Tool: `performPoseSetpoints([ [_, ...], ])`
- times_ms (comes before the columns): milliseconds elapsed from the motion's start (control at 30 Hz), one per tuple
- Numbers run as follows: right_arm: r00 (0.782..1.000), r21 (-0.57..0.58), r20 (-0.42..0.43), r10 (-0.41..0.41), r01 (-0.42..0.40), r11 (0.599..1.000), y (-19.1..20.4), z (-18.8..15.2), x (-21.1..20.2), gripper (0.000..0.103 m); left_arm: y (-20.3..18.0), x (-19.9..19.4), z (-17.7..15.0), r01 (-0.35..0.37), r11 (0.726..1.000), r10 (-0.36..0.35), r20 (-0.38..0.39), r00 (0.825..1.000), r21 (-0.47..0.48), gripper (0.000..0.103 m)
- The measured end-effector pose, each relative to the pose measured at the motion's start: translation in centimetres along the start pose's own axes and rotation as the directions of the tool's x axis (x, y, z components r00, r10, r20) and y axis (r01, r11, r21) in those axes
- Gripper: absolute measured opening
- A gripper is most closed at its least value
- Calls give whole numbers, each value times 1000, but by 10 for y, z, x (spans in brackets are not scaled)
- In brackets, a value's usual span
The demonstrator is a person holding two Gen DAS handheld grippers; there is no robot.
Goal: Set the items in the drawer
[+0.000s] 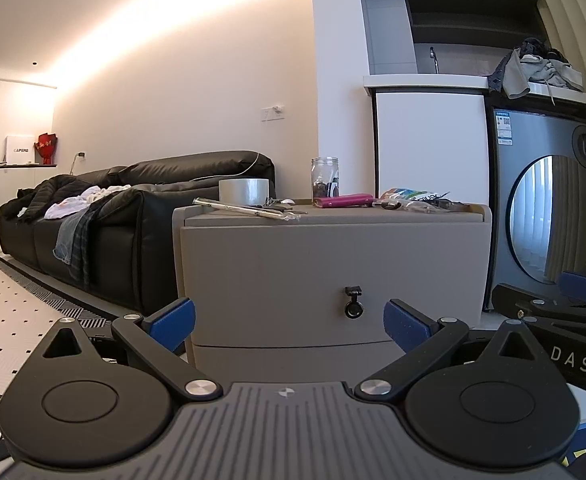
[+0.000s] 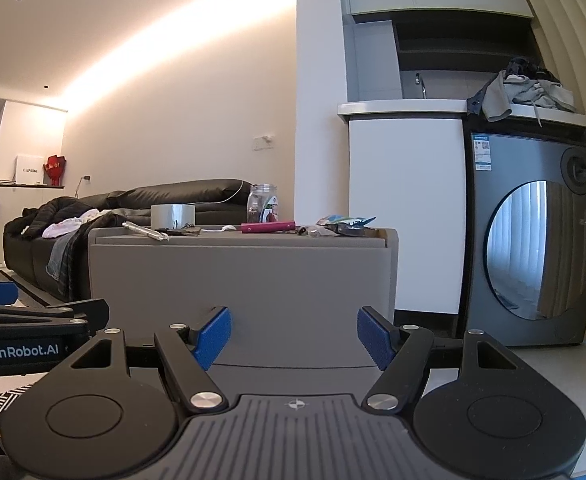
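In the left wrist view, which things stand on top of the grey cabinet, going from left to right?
Silver pen-like stick → roll of grey tape → clear jar → magenta case → printed plastic packet.

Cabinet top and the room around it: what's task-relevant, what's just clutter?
Job:
- grey cabinet, drawer ring pull
- on top: tape roll, glass jar, magenta case, snack packet, metal tool
- left gripper, right gripper, both open

Lying about:
- sofa with clothes
- washing machine
- clothes pile
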State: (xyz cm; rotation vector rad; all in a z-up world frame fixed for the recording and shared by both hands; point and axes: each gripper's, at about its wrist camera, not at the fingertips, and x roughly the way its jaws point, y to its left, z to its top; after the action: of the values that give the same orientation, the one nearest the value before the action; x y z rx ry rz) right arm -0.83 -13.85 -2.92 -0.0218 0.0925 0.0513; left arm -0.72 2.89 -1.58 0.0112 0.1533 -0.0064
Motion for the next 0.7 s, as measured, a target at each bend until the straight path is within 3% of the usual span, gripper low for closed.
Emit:
performPoseSetpoints([
  [700, 1000, 1, -7, 2, -2, 1000, -3, 0, -1, 73, -3, -1, 2, 4, 1000, -4, -9, 1000, 5, 103],
])
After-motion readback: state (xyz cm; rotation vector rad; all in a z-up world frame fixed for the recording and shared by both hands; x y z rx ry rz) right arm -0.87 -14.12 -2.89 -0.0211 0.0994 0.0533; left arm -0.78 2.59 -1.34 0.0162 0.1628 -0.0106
